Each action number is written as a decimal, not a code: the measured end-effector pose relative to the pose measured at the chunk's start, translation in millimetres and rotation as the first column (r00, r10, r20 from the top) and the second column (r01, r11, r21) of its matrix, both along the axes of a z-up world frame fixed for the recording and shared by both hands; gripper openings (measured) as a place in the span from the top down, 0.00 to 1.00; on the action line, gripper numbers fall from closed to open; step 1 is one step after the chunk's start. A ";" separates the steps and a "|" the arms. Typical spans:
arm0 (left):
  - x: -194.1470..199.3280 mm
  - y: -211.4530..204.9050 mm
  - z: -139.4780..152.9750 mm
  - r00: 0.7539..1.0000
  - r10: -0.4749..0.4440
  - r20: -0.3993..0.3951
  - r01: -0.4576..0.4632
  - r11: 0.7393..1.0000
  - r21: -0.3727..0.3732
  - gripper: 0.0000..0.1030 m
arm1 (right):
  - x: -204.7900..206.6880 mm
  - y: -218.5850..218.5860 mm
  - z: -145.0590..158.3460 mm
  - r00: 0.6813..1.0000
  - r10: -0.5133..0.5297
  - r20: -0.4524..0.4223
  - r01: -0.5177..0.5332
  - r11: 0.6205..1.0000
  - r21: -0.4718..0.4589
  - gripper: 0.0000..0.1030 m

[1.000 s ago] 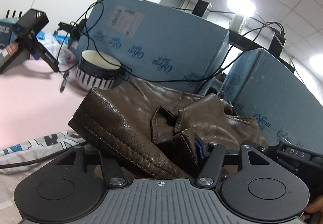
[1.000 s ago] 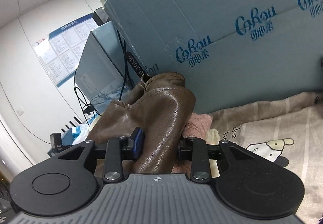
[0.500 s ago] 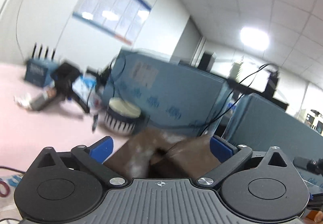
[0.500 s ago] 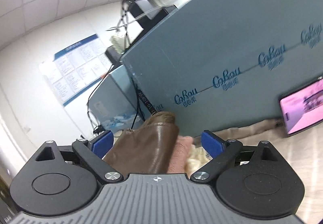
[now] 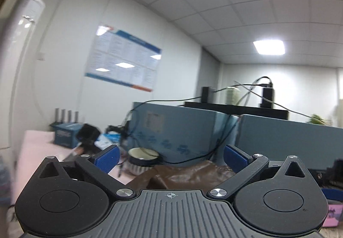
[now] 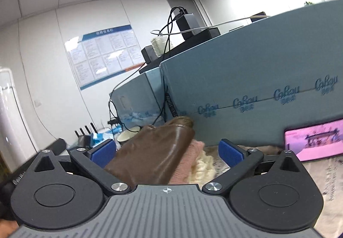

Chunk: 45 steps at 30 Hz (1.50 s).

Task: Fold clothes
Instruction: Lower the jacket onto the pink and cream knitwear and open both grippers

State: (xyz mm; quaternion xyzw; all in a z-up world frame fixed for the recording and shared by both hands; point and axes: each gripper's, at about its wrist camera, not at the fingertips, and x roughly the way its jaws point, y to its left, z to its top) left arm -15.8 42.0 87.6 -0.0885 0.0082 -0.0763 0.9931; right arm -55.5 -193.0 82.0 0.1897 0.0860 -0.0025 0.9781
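Note:
A folded brown leather jacket lies on a stack of clothes, over a pink garment and a cream knit. It also shows in the left wrist view, low between the fingers. My left gripper is open and empty, raised above and behind the jacket. My right gripper is open and empty, just short of the jacket. Neither gripper touches the clothes.
Blue foam boards stand close behind the clothes, with black cables over them. A striped bowl sits left of the jacket. A phone with a pink screen leans at the right. A printed cloth covers the table.
Both grippers have let go of the brown jacket and opened wide. Both have pulled back and lifted, and the jacket stays on the stack.

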 end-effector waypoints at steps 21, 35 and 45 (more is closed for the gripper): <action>-31.1 -38.0 -45.0 0.974 0.229 -0.002 -0.228 0.972 0.061 0.00 | 12.4 -2.9 -26.4 0.996 0.034 -0.077 -0.038 0.998 -0.047 0.00; -26.7 -36.8 -67.2 0.963 0.267 -0.037 -0.264 0.961 0.083 0.00 | 17.6 19.4 -48.5 1.000 -0.029 0.001 0.028 0.975 -0.222 0.00; -26.0 -33.7 -69.9 0.965 0.262 -0.013 -0.260 0.961 0.099 0.00 | 31.3 24.2 -70.5 1.000 0.005 -0.019 -0.010 0.962 -0.272 0.00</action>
